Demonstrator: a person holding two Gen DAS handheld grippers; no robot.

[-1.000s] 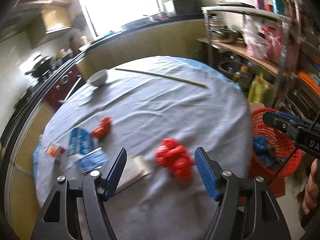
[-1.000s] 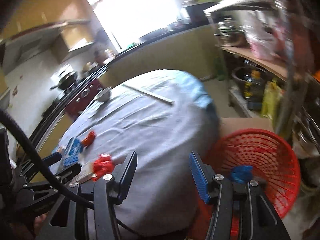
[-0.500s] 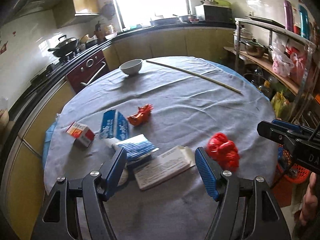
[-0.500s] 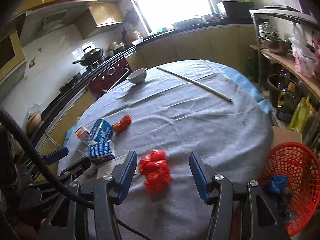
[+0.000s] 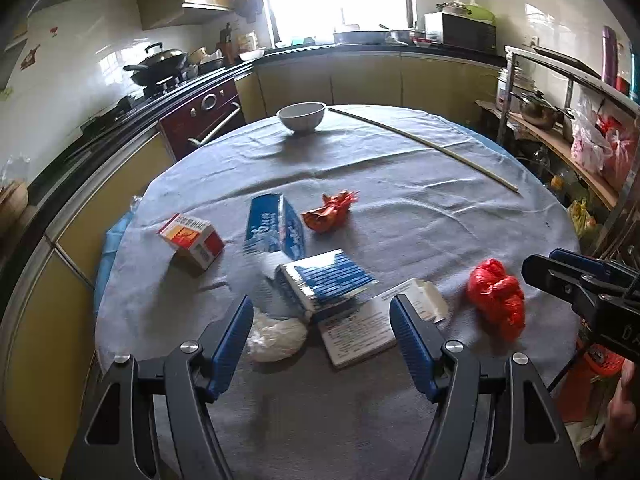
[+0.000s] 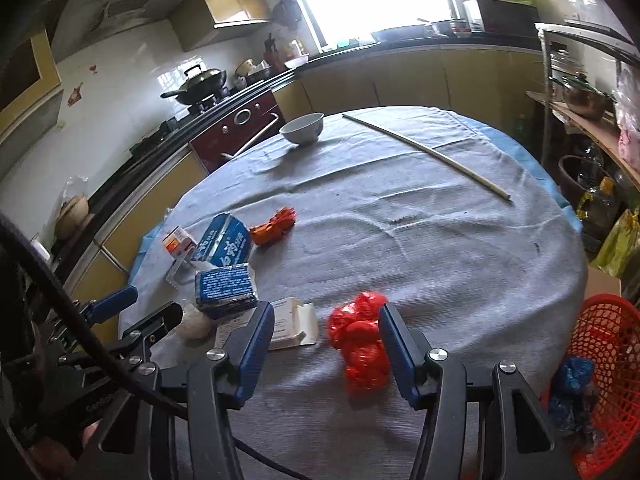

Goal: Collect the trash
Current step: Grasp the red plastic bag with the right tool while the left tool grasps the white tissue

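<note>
Both jaws stand apart and empty: we see the left hand-held gripper (image 5: pixel 322 340) over blue packets (image 5: pixel 326 280), the right hand-held gripper (image 6: pixel 326 340) beside a red bag (image 6: pixel 362 340). We note a red basket (image 6: pixel 604 352) at the table (image 6: pixel 440 248) edge.

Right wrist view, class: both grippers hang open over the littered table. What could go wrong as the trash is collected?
1. The crumpled red plastic bag sits off-centre, against one finger of the right gripper; closing may push it aside.
2. The left gripper frames overlapping pieces, a white crumpled wad and a flat printed card; it may snag both.
3. The red mesh basket stands beyond the table edge; drops could miss.
</note>
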